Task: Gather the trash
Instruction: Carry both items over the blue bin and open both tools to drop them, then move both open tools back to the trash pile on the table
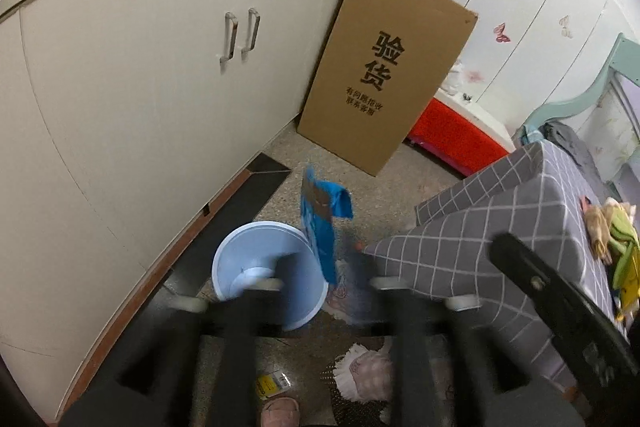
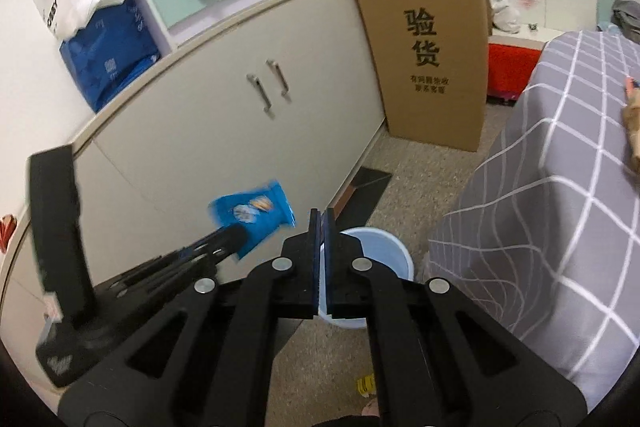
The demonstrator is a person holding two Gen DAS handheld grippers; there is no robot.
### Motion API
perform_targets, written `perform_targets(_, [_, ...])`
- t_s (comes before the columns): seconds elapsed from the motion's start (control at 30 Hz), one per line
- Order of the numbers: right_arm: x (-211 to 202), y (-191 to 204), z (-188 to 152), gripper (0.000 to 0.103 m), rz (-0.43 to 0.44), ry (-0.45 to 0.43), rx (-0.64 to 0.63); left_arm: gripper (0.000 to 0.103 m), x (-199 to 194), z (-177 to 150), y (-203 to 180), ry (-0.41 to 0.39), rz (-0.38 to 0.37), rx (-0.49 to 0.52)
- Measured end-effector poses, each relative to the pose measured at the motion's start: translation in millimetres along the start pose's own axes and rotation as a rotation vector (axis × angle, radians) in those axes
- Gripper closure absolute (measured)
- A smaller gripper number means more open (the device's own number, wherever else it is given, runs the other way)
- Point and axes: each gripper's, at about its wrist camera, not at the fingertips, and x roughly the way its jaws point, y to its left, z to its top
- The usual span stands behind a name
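A blue snack bag (image 1: 320, 219) hangs blurred above the near rim of a light blue bin (image 1: 248, 267) on the floor. My left gripper (image 1: 322, 267) is open, its blurred fingers (image 1: 280, 269) standing apart on either side of the bag without pressing on it. In the right wrist view the blue snack bag (image 2: 256, 215) sits at the tip of the left gripper (image 2: 228, 243), left of the bin (image 2: 384, 259). My right gripper (image 2: 322, 217) is shut on nothing, its tips over the bin's near rim.
A cream cabinet (image 1: 140, 107) runs along the left. A tall cardboard box (image 1: 384, 75) leans at its end, with a red box (image 1: 452, 135) beyond. A grey checked bed (image 1: 500, 239) fills the right. Crumpled paper (image 1: 364, 371) and a yellow wrapper (image 1: 272, 383) lie on the floor.
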Motion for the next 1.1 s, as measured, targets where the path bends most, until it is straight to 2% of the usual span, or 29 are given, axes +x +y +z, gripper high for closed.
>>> perform_targets(0.03, [-3, -1, 1, 0.101, -0.002, -0.006, 0.002, 0.039, -2, 2, -2, -0.016, 0.005, -0.003])
perform_targets(0.1, [-10, -3, 4, 0.101, -0.006, -0.021, 0.007, 0.039, -5, 4, -6, -0.026, 0.011, 0.005])
perform_targets(0.37, [-42, -9, 4, 0.101, -0.004, -0.060, 0.031, 0.037, -39, -15, -34, -0.047, -0.045, 0.035])
perform_targets(0.47, [-61, -17, 3, 0.100, -0.011, -0.081, 0.046, 0.033, -53, -23, -49, -0.064, -0.057, 0.053])
perform_targets(0.7, [-93, -39, -2, 0.100, -0.031, -0.104, 0.077, 0.033, -71, -37, -77, -0.058, -0.082, 0.084])
perform_targets(0.83, [-122, -56, -1, 0.100, -0.074, -0.150, 0.107, 0.033, -79, -38, -110, -0.062, -0.122, 0.155])
perform_targets(0.87, [-130, -61, 0, 0.096, -0.089, -0.162, 0.115, 0.033, -81, -38, -123, -0.063, -0.143, 0.182])
perform_targets(0.93, [-149, -77, 1, 0.078, -0.125, -0.193, 0.139, 0.032, -84, -36, -147, -0.066, -0.189, 0.225])
perform_targets(0.97, [-156, -83, 1, 0.059, -0.143, -0.206, 0.145, 0.031, -84, -36, -156, -0.064, -0.205, 0.237])
perform_targets(1.0, [-165, -90, 1, 0.053, -0.164, -0.226, 0.150, 0.031, -83, -36, -169, -0.061, -0.229, 0.251])
perform_targets(1.1, [-192, -111, 3, 0.053, -0.236, -0.279, 0.158, 0.031, -76, -36, -197, -0.045, -0.269, 0.277])
